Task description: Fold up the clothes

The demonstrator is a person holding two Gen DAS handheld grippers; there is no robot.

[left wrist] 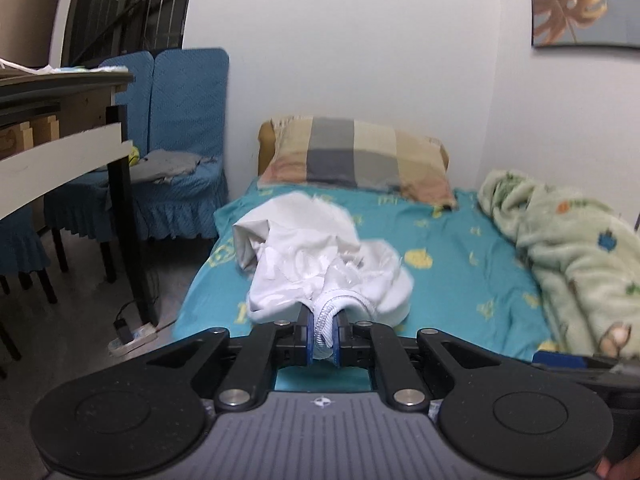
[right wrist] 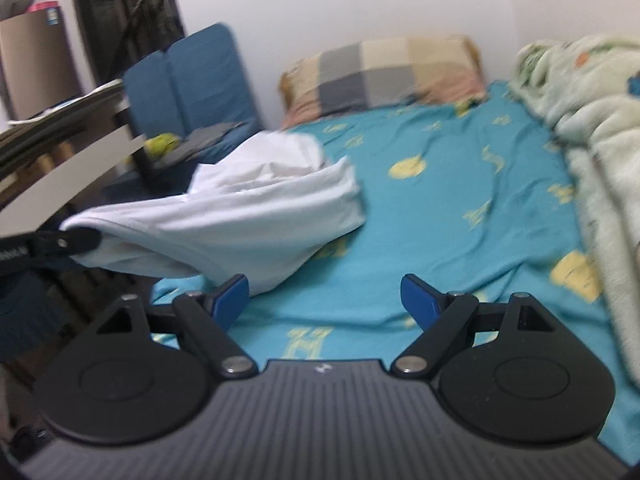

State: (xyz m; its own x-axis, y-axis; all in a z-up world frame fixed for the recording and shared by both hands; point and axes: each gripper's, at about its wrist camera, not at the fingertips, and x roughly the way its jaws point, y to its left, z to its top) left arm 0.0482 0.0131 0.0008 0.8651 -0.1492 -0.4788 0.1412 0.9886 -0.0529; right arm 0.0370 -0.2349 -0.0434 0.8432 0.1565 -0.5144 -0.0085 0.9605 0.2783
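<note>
A crumpled white garment (left wrist: 316, 256) hangs over the teal bed sheet (left wrist: 460, 264). My left gripper (left wrist: 323, 334) is shut on its ribbed hem, which bunches between the blue pads. In the right wrist view the same white garment (right wrist: 248, 216) stretches from the bed towards the left edge, where the left gripper's black finger (right wrist: 76, 240) pinches its end. My right gripper (right wrist: 326, 300) is open above the sheet (right wrist: 440, 208), its blue pads (right wrist: 418, 300) wide apart with nothing between them. The garment's lower edge lies just beyond the left pad.
A plaid pillow (left wrist: 356, 156) lies at the head of the bed against the white wall. A pale green fleece blanket (left wrist: 568, 248) is heaped along the bed's right side. Blue-covered chairs (left wrist: 180, 136) and a desk (left wrist: 60, 152) stand left of the bed, with a power strip (left wrist: 132, 336) on the floor.
</note>
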